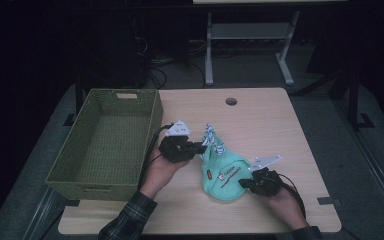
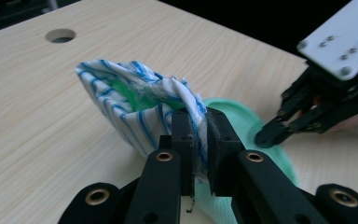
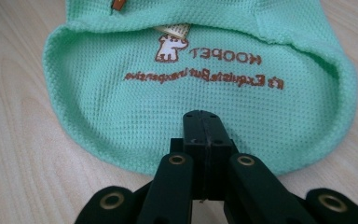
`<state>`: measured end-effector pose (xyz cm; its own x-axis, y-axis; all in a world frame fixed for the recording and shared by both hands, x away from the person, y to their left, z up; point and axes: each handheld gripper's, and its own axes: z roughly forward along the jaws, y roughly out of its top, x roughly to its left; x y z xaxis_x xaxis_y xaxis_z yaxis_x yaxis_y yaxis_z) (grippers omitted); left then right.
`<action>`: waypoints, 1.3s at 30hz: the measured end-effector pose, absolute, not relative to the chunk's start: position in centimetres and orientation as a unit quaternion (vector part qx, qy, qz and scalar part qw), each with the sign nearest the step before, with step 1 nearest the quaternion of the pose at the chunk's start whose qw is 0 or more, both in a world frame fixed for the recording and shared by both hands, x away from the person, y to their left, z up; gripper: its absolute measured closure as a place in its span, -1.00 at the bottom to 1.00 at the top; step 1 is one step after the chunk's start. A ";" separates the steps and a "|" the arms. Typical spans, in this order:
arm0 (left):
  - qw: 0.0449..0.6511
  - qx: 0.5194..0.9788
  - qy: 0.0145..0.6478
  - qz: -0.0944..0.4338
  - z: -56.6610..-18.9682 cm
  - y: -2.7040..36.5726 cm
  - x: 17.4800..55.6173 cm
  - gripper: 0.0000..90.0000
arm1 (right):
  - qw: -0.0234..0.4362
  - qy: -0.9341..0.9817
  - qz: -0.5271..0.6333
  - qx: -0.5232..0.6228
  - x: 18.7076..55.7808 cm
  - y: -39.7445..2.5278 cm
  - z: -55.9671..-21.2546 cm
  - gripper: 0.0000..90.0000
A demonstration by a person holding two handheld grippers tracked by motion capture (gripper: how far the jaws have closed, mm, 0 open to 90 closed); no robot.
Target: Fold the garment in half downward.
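A small mint-green garment [image 1: 225,175] with a blue-striped white collar [image 2: 135,100] is seen lying on the wooden table [image 1: 260,120], to the right of the woven green basket [image 1: 105,145]. The striped collar is clamped between the closed jaws of the left gripper [image 2: 199,140], and this end is lifted a little above the table. The jaws of the right gripper [image 3: 204,135] are pressed together over the rounded lower hem of the garment, but it cannot be told whether cloth is caught between them.
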<state>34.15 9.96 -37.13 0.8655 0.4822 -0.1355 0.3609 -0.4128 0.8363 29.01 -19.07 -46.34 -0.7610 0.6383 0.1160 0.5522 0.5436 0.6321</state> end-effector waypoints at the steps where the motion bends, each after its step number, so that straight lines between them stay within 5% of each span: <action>1: 0.484 0.837 0.249 0.059 -37.1 9.8 34.0 0.84 | 0.064 0.876 0.336 0.340 29.0 -19.1 -46.3 1.00; 39: 0.445 0.881 0.161 -0.019 -40.2 4.7 31.9 0.84 | 0.092 0.852 0.361 0.367 29.2 -21.5 -45.3 1.00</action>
<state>31.87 4.69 -40.22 0.9476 0.2659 -0.1771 0.3003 -0.5520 0.7779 29.21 -21.50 -45.30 -0.7132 0.6926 0.1078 0.5596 0.4701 0.6826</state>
